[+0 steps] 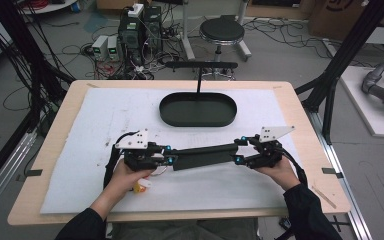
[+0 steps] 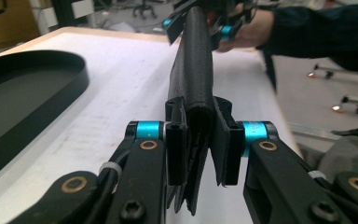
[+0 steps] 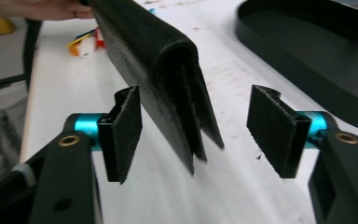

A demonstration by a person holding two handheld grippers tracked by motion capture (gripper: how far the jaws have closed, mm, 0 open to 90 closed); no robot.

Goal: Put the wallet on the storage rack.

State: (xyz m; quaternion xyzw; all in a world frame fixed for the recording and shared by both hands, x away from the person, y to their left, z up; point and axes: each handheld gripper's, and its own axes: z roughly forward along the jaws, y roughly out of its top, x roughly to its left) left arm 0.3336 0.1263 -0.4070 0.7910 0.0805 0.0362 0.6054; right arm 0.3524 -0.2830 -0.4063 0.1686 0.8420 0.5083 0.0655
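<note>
Item 1: long black folded leather-like strip (image 1: pixel 202 155), held level above the white foam mat (image 1: pixel 100 115), spanning between my two grippers near the table's front edge.

Item 2: my left gripper (image 2: pixel 200 135), jaws clamped tight on the strip's near end.

Item 3: my right gripper (image 3: pixel 200 135), jaws spread wide; the strip's other end sits between the pads (image 3: pixel 123 126), touching neither.

Item 4: black oval tray (image 1: pixel 198 109), on the mat behind the strip, well apart.

Grey floor w/ cable tangle (image 1: pixel 80 50), black stool (image 1: pixel 222 31) & computer boxes (image 1: pixel 140 30) beyond tongs; boxes top right.
</note>
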